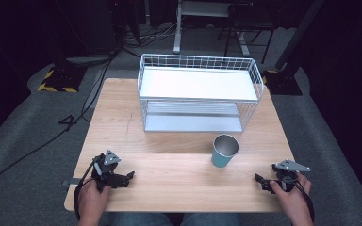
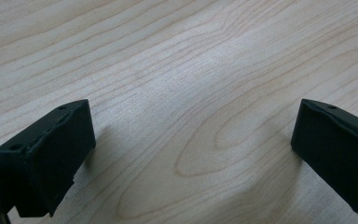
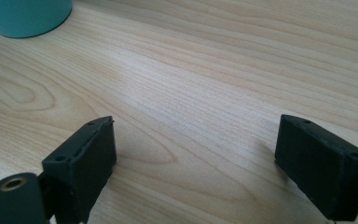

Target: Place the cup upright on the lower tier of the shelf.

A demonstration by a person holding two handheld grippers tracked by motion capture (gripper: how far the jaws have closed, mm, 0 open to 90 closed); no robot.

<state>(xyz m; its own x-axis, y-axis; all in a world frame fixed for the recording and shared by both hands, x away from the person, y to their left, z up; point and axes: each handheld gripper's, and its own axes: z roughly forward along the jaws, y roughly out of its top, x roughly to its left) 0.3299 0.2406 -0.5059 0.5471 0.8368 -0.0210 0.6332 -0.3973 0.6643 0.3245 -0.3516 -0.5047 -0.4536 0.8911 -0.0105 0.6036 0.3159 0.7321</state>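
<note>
A teal cup [image 1: 225, 150] with a metal inside stands upright on the wooden table [image 1: 179, 183], in front of a white wire two-shelf rack [image 1: 199, 92]. My left gripper [image 1: 125, 178] rests low on the table near the front left, held by a hand, open with bare wood between its jaws [image 2: 193, 135]. At the front right, my right gripper [image 1: 260, 181] is also open over bare wood [image 3: 196, 144]. The cup's base [image 3: 25, 16] shows at the top left of the right gripper view, well apart from the jaws.
The rack's two shelves hold nothing. Beyond the table lie grey carpet, cables [image 1: 75, 117], stand bases with yellow-black tape [image 1: 56, 80] and a desk frame [image 1: 207, 23]. Bare wood stretches between the two grippers.
</note>
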